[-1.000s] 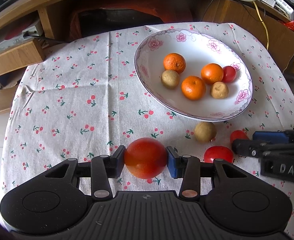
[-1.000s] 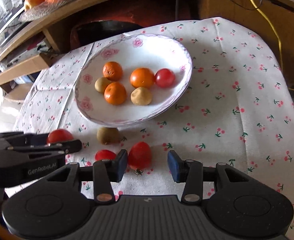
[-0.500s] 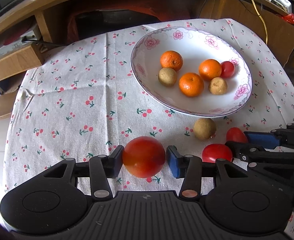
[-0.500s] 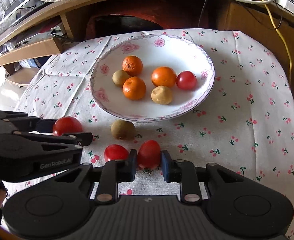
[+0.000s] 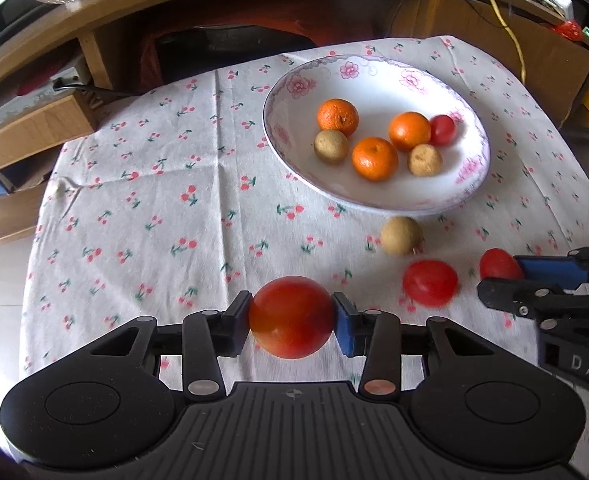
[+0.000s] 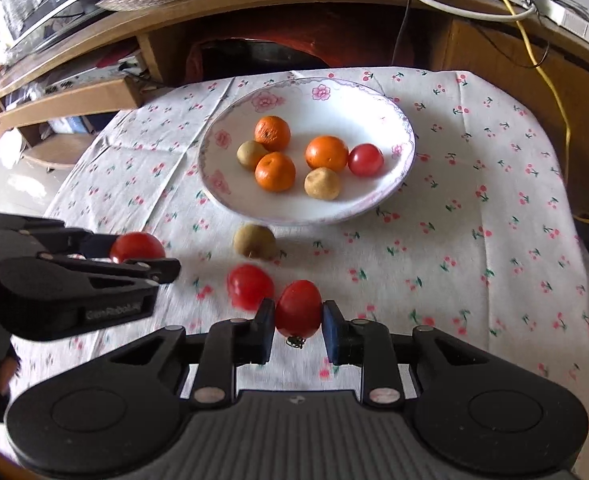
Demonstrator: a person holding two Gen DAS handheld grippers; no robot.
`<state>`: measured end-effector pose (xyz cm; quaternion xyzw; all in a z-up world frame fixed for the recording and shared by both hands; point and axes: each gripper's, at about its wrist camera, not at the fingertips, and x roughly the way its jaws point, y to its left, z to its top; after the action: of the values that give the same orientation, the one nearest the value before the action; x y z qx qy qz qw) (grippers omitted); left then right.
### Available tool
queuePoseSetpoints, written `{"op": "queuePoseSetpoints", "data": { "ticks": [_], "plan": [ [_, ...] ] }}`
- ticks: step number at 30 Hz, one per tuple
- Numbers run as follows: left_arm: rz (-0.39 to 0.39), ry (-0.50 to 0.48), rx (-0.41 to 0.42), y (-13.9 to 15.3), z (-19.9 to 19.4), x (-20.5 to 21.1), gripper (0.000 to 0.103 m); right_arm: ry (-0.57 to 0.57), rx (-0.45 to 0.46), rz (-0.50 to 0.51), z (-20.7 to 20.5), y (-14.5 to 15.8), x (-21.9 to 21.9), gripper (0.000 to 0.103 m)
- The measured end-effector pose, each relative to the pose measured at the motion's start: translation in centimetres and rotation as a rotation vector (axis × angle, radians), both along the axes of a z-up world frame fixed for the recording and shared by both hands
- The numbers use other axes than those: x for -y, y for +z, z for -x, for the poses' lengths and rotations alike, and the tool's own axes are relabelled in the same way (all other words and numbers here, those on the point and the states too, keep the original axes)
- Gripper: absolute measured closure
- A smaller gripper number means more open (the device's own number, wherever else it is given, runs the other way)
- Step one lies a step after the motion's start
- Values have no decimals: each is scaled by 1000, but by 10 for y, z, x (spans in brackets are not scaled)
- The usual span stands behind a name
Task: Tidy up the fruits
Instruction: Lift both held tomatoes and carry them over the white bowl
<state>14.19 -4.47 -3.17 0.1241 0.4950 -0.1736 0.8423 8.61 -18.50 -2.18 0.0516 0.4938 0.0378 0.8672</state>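
On the left, my left gripper (image 5: pixel 292 318) is closed on one large tomato (image 5: pixel 291 317). To its right, one brown fruit (image 6: pixel 254 241) and one loose tomato (image 6: pixel 249 285) lie on the cloth (image 6: pixel 474 248). My right gripper (image 6: pixel 298 322) clamps one small tomato (image 6: pixel 298 309). The plate (image 6: pixel 378 204) holds three oranges, two brown fruits and one tomato.
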Motion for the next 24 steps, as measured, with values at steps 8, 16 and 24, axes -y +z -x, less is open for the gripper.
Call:
{"op": "queuePoseSetpoints", "data": {
  "ticks": [8,16,24],
  "plan": [
    [-8,-43,-22,5,39,-8,53,51,-35,26,40,-1,-9,76],
    [-37,-99,-51,-4,65,-8,53,72,-67,64,67,-10,-15,76],
    [-49,-110,-65,-12,68,-7,52,105,-88,84,65,-21,-22,76]
  ]
}}
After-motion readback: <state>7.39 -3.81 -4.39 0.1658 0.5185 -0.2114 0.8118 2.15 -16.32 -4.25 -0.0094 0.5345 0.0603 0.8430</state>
